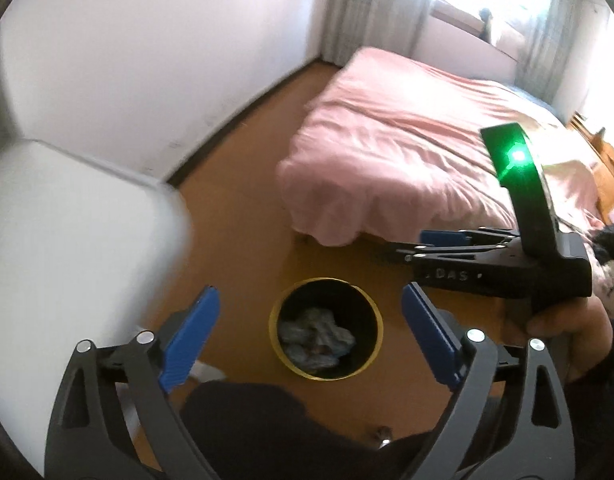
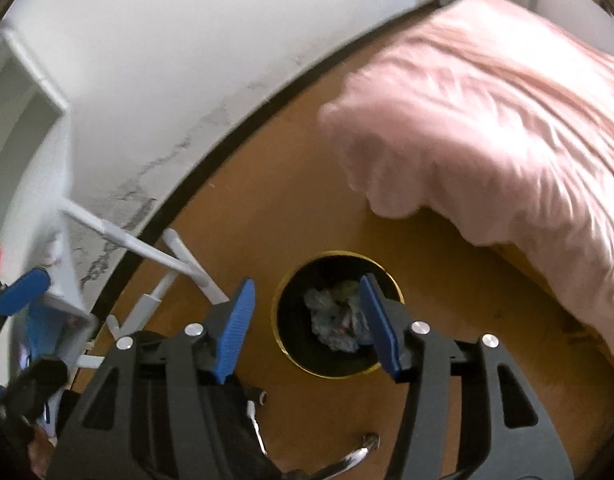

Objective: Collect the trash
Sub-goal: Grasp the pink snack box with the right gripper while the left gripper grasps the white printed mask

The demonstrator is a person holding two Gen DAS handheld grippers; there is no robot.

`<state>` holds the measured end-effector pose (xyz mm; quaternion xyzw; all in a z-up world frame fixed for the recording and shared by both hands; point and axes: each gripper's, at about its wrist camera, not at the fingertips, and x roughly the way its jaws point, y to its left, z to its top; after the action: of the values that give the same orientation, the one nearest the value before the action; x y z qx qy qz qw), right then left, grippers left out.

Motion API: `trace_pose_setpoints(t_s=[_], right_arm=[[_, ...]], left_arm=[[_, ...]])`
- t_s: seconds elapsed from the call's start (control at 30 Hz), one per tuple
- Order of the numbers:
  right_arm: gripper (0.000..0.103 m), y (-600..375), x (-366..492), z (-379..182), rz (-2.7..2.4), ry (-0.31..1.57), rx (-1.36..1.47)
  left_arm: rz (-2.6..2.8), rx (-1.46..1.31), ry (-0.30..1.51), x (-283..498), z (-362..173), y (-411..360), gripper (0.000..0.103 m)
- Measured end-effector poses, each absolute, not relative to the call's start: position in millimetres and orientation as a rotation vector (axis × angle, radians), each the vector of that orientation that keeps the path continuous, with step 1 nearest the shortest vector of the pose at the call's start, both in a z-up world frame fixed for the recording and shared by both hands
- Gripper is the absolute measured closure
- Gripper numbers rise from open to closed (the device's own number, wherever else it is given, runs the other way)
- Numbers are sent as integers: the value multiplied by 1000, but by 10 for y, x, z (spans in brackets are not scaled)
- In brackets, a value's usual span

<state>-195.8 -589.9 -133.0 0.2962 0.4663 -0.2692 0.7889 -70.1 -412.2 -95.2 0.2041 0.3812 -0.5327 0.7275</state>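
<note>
Your left gripper (image 1: 309,336) and right gripper (image 2: 307,326) fingers spread wide, empty, above trash bin (image 1: 275,334); crumpled trash (image 1: 315,338) inside, likely just dropped.

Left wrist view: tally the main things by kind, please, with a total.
Round black trash bin with gold rim: 1
Crumpled grey-blue trash wad inside it: 1
Bed with pink cover: 1
Black two-finger grippers with blue pads: 2, left gripper and right gripper
Total: 5
</note>
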Motion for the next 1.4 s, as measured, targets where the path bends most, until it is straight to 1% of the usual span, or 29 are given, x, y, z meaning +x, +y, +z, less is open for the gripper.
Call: trace_pose_setpoints(t_s=[0.13, 0.23, 0.43, 0.57, 0.67, 0.8, 0.9, 0.93, 1.27, 1.4], right_arm=[[47, -5470, -1492, -885, -467, 946, 541], [47, -5059, -1006, -616, -330, 917, 467], [47, -4012, 131, -217, 19, 920, 301], [48, -3137, 907, 36, 250, 921, 121], [50, -2620, 1407, 124, 387, 931, 10], [50, -2191, 2025, 41, 497, 964, -110], [54, -2002, 2366, -144, 527, 1013, -174], [55, -1961, 2400, -183, 536, 1024, -183], [55, -1850, 2625, -406, 581, 1081, -260], [58, -1876, 2600, -389, 583, 1063, -257]], left_arm=[[-1045, 360, 789, -305, -538, -3432, 11], [-882, 314, 760, 73, -392, -2803, 11], [-522, 229, 767, 880, -352, -1360, 11], [-360, 171, 800, 1353, -387, -542, 11], [-311, 137, 823, 1618, -435, -171, 11], [-301, 117, 855, 1879, -561, 4, 11], [-306, 125, 866, 1952, -602, -23, 11], [-318, 128, 866, 1989, -620, -55, 11], [-398, 178, 884, 2269, -765, -172, 11], [-407, 166, 894, 2372, -835, -228, 11]])
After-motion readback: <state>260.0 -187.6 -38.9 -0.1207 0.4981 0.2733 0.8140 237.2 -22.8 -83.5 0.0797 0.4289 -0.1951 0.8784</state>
